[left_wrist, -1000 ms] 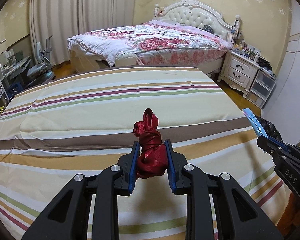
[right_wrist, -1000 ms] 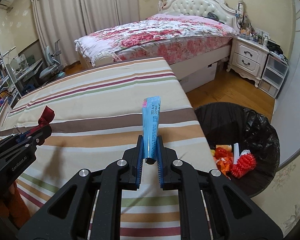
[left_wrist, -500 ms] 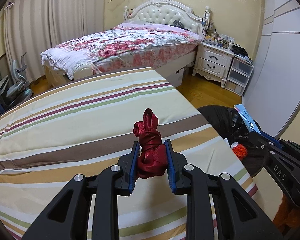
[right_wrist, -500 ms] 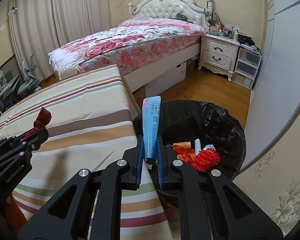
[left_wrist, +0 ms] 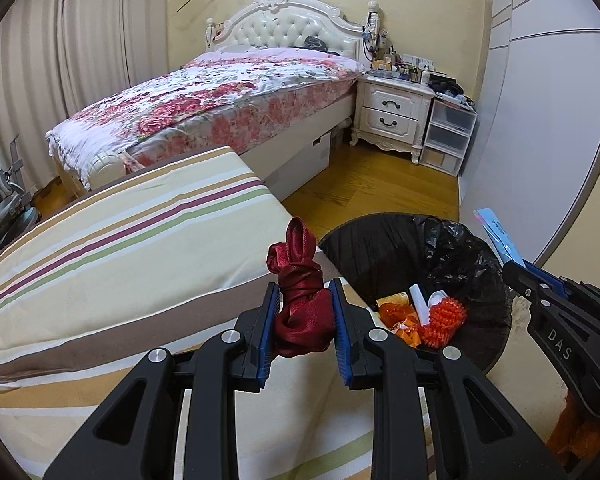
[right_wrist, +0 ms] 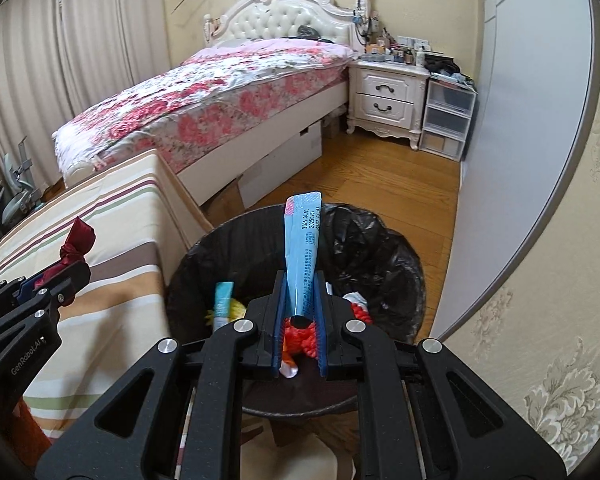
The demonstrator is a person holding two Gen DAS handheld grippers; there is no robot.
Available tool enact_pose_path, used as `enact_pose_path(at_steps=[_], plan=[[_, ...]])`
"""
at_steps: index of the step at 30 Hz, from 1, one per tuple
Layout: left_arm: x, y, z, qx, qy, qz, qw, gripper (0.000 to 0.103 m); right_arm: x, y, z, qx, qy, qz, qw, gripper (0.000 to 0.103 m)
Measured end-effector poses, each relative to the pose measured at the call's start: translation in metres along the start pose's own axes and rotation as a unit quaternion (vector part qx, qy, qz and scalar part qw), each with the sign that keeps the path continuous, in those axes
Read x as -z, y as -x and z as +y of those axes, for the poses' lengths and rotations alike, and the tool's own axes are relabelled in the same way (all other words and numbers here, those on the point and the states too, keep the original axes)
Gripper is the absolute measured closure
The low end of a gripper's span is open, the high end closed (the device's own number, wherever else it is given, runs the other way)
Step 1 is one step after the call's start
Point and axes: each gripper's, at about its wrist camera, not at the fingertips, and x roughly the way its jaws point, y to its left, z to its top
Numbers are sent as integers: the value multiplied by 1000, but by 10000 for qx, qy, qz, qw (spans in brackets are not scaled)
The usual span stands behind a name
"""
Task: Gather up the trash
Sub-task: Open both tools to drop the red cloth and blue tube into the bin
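My left gripper (left_wrist: 303, 298) is shut on a knotted dark red ribbon (left_wrist: 300, 300), held over the right edge of the striped bedspread (left_wrist: 112, 256), just left of the bin. A flattened blue tube (right_wrist: 302, 248) stands upright in my right gripper (right_wrist: 301, 295), which is shut on it directly above the black-lined trash bin (right_wrist: 384, 248). Inside the bin (left_wrist: 460, 256) lie orange wrappers, a red spiky ball (left_wrist: 444, 316) and a small white tube. The right gripper with the tube (left_wrist: 498, 236) shows at the right of the left wrist view; the left gripper with the ribbon (right_wrist: 76, 242) shows at the left of the right wrist view.
A floral bed (left_wrist: 220, 100) with a white headboard stands behind. A white nightstand (left_wrist: 392, 116) and a clear drawer unit (left_wrist: 448, 136) sit by the far wall. Wooden floor (right_wrist: 380, 176) lies between bed and bin. A grey wardrobe door (right_wrist: 520, 160) runs along the right.
Both grippers have swung right from over the striped bedspread. The right one now hangs above the bin and the left one is at the bedspread's right edge. Both grips are unchanged.
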Motion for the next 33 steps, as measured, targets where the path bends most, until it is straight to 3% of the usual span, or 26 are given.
enact_pose_path(at_steps=[22, 27, 30, 33], plan=[[-24, -47, -39, 22, -408, 184, 9990, 76, -7, -38, -22, 198, -245, 161, 9994, 90], [-26, -52, -43, 27, -457, 187, 9988, 65, -7, -43, -26, 215, -295, 200, 9991, 88], [-26, -53, -45, 7, -521, 160, 9985, 48, -7, -45, -28, 238, -313, 204, 9990, 85], [-26, -52, -48, -20, -547, 130, 9984, 42, -7, -45, -29, 263, -332, 189, 9989, 85]])
